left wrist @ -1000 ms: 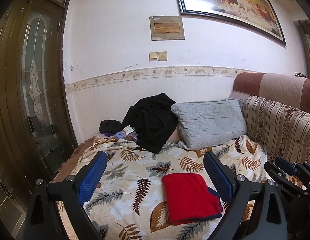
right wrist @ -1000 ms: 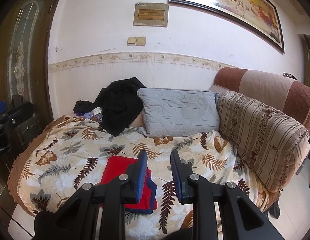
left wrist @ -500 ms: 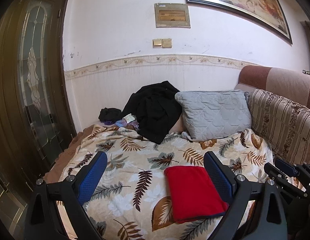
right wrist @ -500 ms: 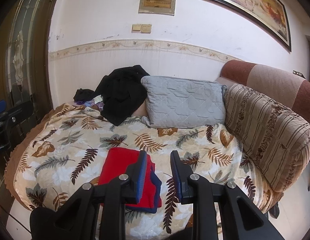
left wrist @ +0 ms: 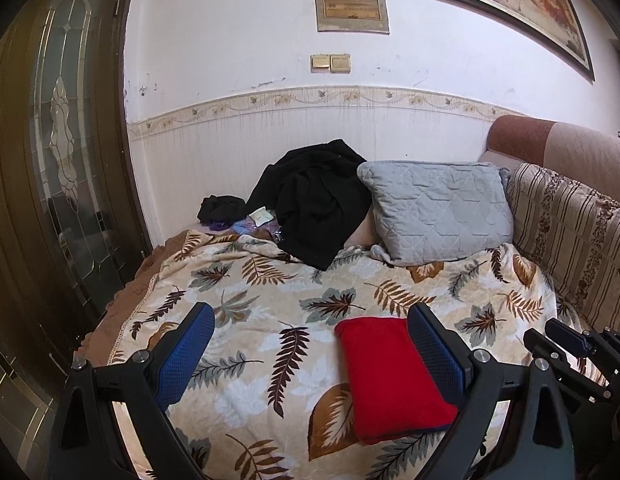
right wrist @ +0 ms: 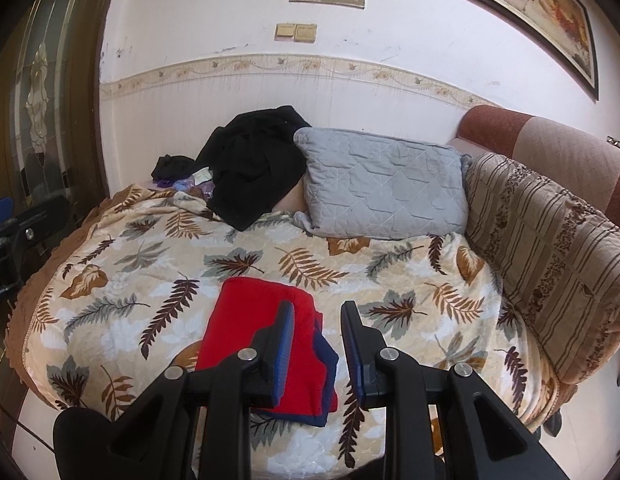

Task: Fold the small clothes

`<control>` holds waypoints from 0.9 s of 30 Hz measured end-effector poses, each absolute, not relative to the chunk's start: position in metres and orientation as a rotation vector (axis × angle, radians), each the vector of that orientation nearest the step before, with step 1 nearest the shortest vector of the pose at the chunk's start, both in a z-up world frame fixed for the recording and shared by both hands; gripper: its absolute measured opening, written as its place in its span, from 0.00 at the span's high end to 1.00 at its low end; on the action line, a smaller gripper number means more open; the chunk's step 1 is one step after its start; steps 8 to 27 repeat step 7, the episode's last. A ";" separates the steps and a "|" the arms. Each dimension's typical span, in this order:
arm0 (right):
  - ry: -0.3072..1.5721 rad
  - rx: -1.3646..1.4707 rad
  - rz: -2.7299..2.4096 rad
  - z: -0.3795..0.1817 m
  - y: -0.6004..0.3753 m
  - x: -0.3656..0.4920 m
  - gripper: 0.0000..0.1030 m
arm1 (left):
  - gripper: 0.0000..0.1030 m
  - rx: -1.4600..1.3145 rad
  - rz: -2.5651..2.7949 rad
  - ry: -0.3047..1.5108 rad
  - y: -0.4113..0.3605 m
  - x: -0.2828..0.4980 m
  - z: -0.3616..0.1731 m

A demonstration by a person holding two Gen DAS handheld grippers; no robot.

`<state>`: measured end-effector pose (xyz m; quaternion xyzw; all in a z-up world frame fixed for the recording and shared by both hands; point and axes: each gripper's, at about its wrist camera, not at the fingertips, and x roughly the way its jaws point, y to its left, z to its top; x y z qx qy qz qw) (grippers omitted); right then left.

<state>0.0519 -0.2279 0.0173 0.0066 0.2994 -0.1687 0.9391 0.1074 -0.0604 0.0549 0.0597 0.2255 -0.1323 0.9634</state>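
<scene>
Lying folded on the leaf-print blanket point(right wrist: 390, 280), in front of the grey pillow point(right wrist: 382, 188), the red garment point(right wrist: 253, 320) is held by neither tool. The left hand-held gripper point(left wrist: 310, 332) is spread wide and the right hand-held gripper point(right wrist: 316, 340) is parted narrowly, both empty. If only the red top layer were pinched, the fold could be dragged off the blue layer point(right wrist: 328, 360) beneath.

Lying on leaf blanket point(left wrist: 269, 296) near front edge: folded cloth point(left wrist: 390, 376). Leaning behind it against wall: pillow point(left wrist: 434, 216), with dark garment heap point(left wrist: 314, 208) just left, overlapping its corner. Sitting further left of heap: small dark bundle point(left wrist: 221, 208). Standing right of blanket: sofa backrest point(left wrist: 570, 232). Standing far left: door point(left wrist: 57, 152).
</scene>
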 end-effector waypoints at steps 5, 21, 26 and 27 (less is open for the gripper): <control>0.645 0.026 -0.331 0.006 -0.233 0.066 0.73 | 0.06 0.104 -0.291 0.448 -0.060 0.118 0.048; 0.660 0.048 -0.317 0.001 -0.245 0.076 0.73 | 0.06 0.078 -0.306 0.467 -0.057 0.133 0.042; 0.660 0.048 -0.317 0.001 -0.245 0.076 0.73 | 0.06 0.078 -0.306 0.467 -0.057 0.133 0.042; 0.660 0.048 -0.317 0.001 -0.245 0.076 0.73 | 0.06 0.078 -0.306 0.467 -0.057 0.133 0.042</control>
